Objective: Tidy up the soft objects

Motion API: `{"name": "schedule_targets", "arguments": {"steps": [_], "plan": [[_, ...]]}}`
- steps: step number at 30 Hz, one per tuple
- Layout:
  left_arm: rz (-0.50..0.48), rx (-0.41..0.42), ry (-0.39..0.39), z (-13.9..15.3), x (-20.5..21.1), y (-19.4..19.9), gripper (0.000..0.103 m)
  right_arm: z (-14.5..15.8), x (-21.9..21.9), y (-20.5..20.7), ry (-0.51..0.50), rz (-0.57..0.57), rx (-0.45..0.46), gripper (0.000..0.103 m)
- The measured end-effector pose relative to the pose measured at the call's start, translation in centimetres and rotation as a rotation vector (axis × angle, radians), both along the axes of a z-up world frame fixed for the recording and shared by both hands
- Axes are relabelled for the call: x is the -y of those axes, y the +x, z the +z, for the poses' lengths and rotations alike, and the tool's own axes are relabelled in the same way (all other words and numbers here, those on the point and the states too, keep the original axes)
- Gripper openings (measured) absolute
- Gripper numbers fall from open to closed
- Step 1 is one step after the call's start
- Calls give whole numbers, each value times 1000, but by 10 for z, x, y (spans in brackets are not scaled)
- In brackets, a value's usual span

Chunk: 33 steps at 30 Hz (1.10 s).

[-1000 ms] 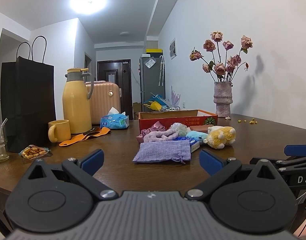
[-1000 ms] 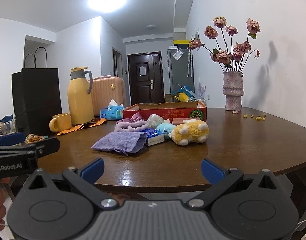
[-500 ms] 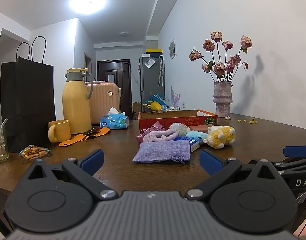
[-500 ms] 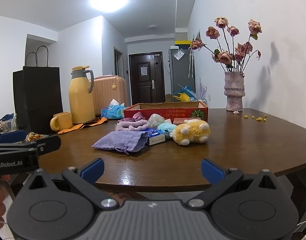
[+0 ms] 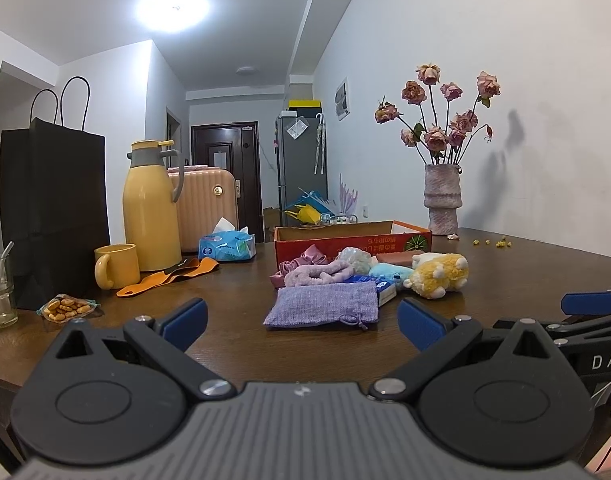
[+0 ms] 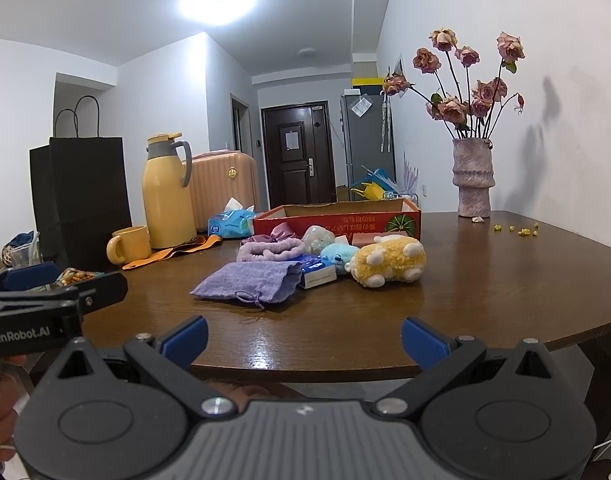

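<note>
Since it is limp cloth: the purple drawstring pouch [image 5: 323, 305] should be light and floppy; pinch its body, not the cord.
Pouch place: flat on the tabletop [image 5: 241, 280], at 12 o'clock from the left gripper [image 5: 301, 318], with the yellow plush [image 6: 389, 261] and orange box [image 6: 337, 216] beyond.
Left fingers: spread wide, holding nothing, level at the near edge.
Right gripper [image 6: 303, 336]: fingers likewise spread and unladen, level, short of the tabletop's edge.

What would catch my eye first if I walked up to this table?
Probably the cluster mid-table: a fluffy yellow plush toy beside a flat lilac drawstring pouch, in front of a shallow red cardboard box. Then the dried pink roses in a rough stone vase at the far right, and a tall yellow thermos jug at left.
</note>
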<state>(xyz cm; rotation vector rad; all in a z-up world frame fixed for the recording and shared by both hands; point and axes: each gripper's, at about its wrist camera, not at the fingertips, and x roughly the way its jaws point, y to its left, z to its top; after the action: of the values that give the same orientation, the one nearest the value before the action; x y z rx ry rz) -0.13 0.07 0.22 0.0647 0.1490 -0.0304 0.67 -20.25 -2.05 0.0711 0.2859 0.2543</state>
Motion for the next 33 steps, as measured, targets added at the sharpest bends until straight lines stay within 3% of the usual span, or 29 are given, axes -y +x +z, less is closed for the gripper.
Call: {"name": "schedule_targets", "arguments": {"steps": [23,30,33], "plan": [[-6,-6,3,-1,0,0,103,-5,1,2,22,1,-4,103],[-33,-88,-22,-5,-9,40,103,-17,-4,34,9,-7,-13,103],[-27,-104,-26,-5,-15,63,103,-15,0,59,73,15,-57,103]]}}
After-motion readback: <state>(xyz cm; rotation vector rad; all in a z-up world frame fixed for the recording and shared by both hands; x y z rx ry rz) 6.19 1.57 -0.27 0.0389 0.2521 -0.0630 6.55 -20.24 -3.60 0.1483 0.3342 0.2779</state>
